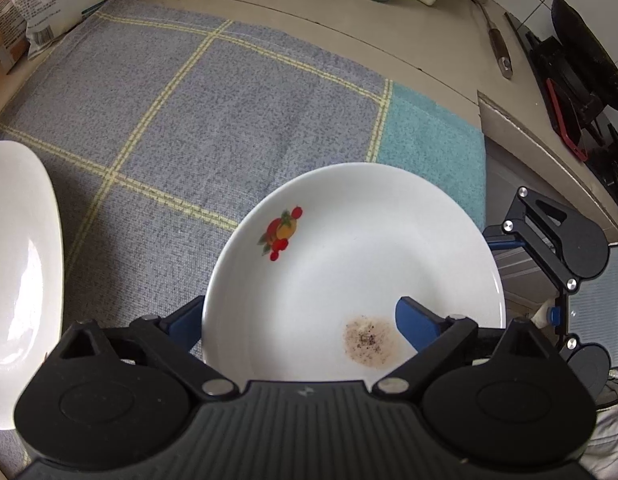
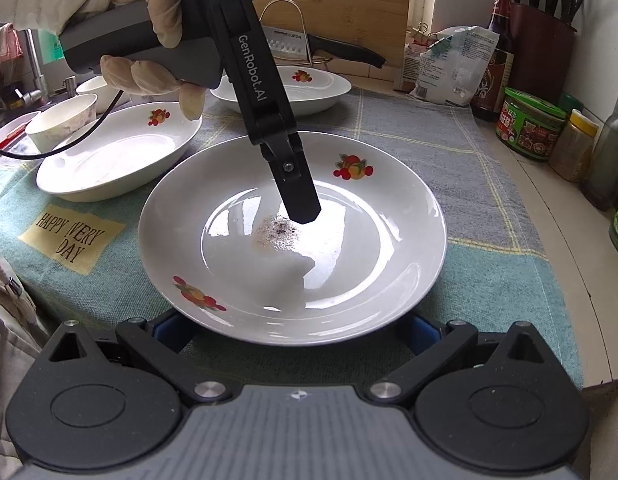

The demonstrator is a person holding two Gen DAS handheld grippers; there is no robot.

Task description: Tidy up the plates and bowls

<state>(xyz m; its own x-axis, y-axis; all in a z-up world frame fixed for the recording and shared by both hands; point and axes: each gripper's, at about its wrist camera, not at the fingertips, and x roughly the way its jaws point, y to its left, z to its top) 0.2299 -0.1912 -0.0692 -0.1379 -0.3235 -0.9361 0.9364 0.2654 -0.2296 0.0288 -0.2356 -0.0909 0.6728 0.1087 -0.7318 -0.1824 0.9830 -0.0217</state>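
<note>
Stained plate on the cloth between two hand-held grippers

The plate (image 2: 293,236) lies on the cloth (image 2: 449,168); the left hand-held gripper (image 1: 299,322) stands open astride its rim, one finger (image 2: 297,188) over the stain (image 2: 279,232). The right hand-held gripper (image 2: 297,332) is open, its fingers beside the near rim.

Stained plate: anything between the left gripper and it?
Nothing visible stands in the way. The left gripper straddles the rim of the plate with its jaws open: one finger is over the inside near the stain, the other outside the rim above the cloth.
</note>
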